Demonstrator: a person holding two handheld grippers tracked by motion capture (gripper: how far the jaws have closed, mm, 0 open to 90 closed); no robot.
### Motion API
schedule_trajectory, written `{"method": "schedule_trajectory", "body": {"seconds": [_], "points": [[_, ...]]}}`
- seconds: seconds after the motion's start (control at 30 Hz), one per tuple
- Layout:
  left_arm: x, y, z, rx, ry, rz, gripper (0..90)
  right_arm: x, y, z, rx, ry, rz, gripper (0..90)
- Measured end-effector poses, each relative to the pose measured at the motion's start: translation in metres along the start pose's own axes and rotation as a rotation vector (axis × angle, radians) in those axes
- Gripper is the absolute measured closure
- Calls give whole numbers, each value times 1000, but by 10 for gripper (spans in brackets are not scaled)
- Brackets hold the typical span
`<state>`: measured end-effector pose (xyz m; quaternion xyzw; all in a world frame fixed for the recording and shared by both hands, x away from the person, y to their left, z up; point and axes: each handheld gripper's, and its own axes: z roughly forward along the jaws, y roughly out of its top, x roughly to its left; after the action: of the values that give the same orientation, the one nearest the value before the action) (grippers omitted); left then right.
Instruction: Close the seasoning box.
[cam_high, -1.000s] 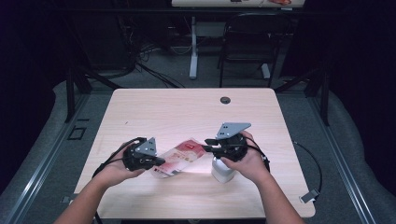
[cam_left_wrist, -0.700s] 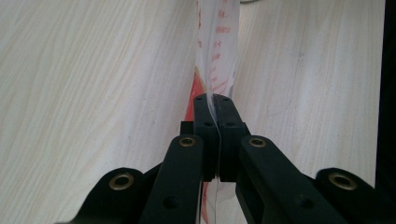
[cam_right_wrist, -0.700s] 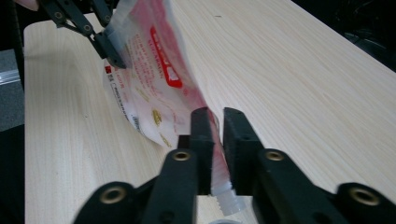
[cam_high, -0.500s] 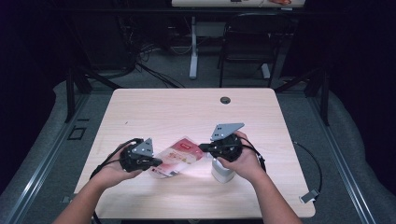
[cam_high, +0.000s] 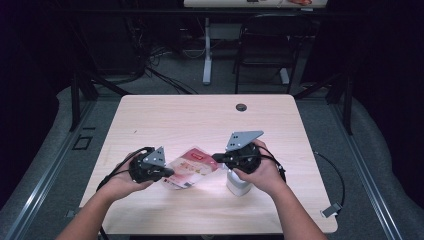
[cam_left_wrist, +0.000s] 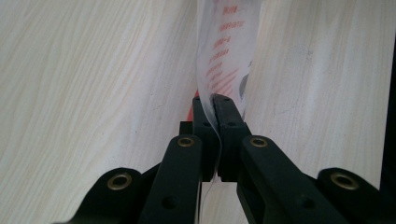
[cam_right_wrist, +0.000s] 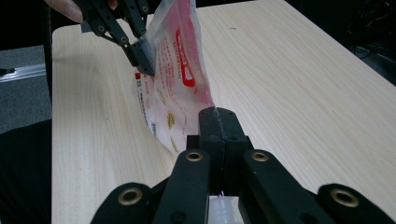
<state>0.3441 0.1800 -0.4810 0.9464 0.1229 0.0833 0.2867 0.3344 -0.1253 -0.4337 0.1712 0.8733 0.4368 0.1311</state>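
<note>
Right gripper (cam_high: 216, 158) newly clamped on packet (cam_high: 192, 166)

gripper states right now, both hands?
Left hand-held gripper: closed, holding the bag by one edge.
Right hand-held gripper: closed, holding the bag at its opposite edge.

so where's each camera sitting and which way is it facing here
High view: above the person's side, looking forward and down on the table; forearms, left gripper, right gripper.
Left gripper view: on the left gripper, along jaws shut on the plastic bag.
Right gripper view: on the right gripper, facing the left gripper.
All three views share the bag.
</note>
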Motion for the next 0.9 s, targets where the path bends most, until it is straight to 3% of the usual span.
{"method": "schedule_trajectory", "body": {"seconds": [0.23,0.53,0.7,0.9], "points": [[0,2,7,-20,5,-20,881,4,11,-8,-2,-21,-37,900],[0,1,19,-50,14,-55,876,4,11,-9,-6,-42,-41,900],[0,-1,19,-50,17,-64,864,13,20,-8,15,-87,-101,900],[0,-2,22,-61,22,-76,869,17,27,-6,21,-114,-121,900]]}}
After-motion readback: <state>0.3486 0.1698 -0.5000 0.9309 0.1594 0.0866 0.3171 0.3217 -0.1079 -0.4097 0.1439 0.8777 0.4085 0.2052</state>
